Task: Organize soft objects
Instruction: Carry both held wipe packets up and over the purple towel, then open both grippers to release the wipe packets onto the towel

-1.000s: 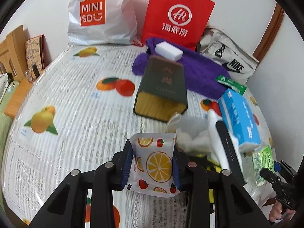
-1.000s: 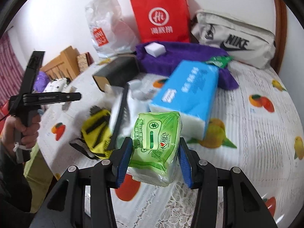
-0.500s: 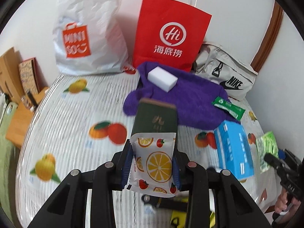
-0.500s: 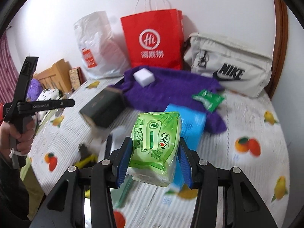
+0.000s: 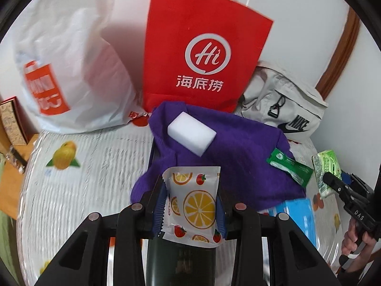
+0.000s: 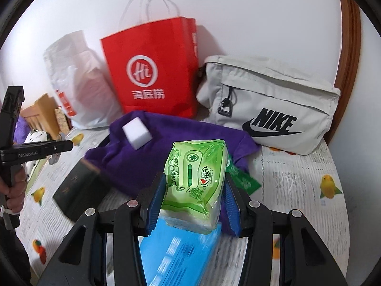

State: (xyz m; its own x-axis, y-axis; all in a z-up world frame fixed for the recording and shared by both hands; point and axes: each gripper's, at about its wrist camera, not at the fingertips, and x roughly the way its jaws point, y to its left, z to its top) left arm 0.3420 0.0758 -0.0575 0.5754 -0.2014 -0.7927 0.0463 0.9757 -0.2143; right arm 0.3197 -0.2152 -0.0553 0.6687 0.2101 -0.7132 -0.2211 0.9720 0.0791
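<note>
Left gripper (image 5: 190,206): jaws are standing partly open and clamping the fruit pouch (image 5: 194,202) by its two side edges; the pouch is hanging upright, clear of the desk (image 5: 95,166).
Right gripper (image 6: 194,202): jaws are standing about half open and pressing on both sides of the green pack (image 6: 195,181), which is tilting slightly and riding above the blue box (image 6: 181,257).
Towel (image 5: 238,147): purple, lying crumpled on the desk ahead of both grippers, in front of the red bag (image 5: 204,47).
Sponge (image 5: 191,135): white block, resting on the towel's rear left part.
Green sachet (image 5: 289,166): lying flat on the towel's right edge.
Dark box (image 6: 78,188): sitting on the desk just left of the towel in the right wrist view; in the left wrist view it is showing under the pouch.
White bag (image 5: 71,71): standing against the wall, left of the red bag.
Grey bag (image 6: 269,109): leaning at the wall, right of the red bag, behind the towel.
Desk cover: white cloth printed with fruit.
</note>
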